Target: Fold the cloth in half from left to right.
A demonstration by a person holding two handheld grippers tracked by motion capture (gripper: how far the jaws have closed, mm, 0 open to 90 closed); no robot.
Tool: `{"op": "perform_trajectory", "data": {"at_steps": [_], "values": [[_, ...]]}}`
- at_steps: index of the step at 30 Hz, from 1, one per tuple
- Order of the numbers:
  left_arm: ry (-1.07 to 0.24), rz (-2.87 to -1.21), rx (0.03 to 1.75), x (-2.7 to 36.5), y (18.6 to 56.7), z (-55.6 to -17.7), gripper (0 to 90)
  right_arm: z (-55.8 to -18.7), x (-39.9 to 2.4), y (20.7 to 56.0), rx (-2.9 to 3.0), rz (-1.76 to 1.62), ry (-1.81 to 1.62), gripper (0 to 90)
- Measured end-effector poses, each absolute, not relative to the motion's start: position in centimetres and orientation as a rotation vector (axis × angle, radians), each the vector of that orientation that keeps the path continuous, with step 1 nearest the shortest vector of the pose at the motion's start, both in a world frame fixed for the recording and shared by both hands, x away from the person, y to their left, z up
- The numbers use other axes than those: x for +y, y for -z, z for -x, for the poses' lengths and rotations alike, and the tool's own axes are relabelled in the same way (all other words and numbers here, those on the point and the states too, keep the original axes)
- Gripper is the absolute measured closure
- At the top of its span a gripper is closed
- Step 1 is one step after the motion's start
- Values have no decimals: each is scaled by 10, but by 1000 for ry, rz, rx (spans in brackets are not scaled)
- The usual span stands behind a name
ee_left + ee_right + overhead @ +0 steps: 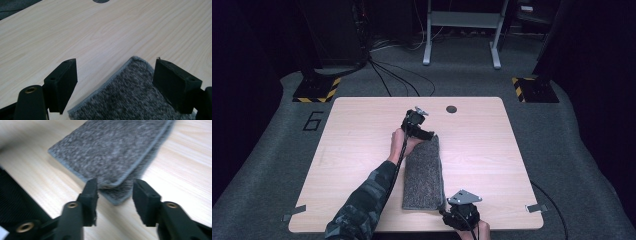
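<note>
A grey folded cloth point(424, 175) lies lengthwise on the wooden table point(362, 130), two layers showing at its edge. My left gripper point(426, 134) is at the cloth's far end. In the left gripper view its jaws point(115, 65) stand wide apart, with a corner of the cloth point(130, 95) lying flat between them, untouched. My right gripper point(446, 212) is at the cloth's near right corner. In the right gripper view it point(115, 183) is open, and the stacked corner of the cloth point(112, 147) sits in the gap with neither pad pressing on it.
A dark round hole point(451, 108) marks the table's far middle. Bare wood lies left and right of the cloth. Beyond the table are grey carpet, loose cables point(397, 75), a metal frame point(462, 30) and striped stand bases point(317, 90).
</note>
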State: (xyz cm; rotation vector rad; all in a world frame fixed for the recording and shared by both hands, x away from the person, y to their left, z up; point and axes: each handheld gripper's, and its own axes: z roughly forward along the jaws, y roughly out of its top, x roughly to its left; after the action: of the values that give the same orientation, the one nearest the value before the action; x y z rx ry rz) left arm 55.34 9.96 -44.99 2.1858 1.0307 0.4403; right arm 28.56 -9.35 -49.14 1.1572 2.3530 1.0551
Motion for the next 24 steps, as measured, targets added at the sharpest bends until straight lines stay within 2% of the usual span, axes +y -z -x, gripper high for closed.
{"op": "perform_trajectory", "data": {"at_steps": [2,8,13,24], "values": [[-452,-2193,1035,104,451,-550,189,-287,-97,489,2329,-1182,-1076,482],[-469,-2213,1114,127,465,-548,188,-307,-96,492,2296,-1205,-1090,315],[-476,-2218,1190,146,485,-555,190,-321,-92,504,2318,-1201,-994,306],[-476,-2239,1251,149,506,-563,188,-309,-104,512,2347,-1257,-880,293]]}}
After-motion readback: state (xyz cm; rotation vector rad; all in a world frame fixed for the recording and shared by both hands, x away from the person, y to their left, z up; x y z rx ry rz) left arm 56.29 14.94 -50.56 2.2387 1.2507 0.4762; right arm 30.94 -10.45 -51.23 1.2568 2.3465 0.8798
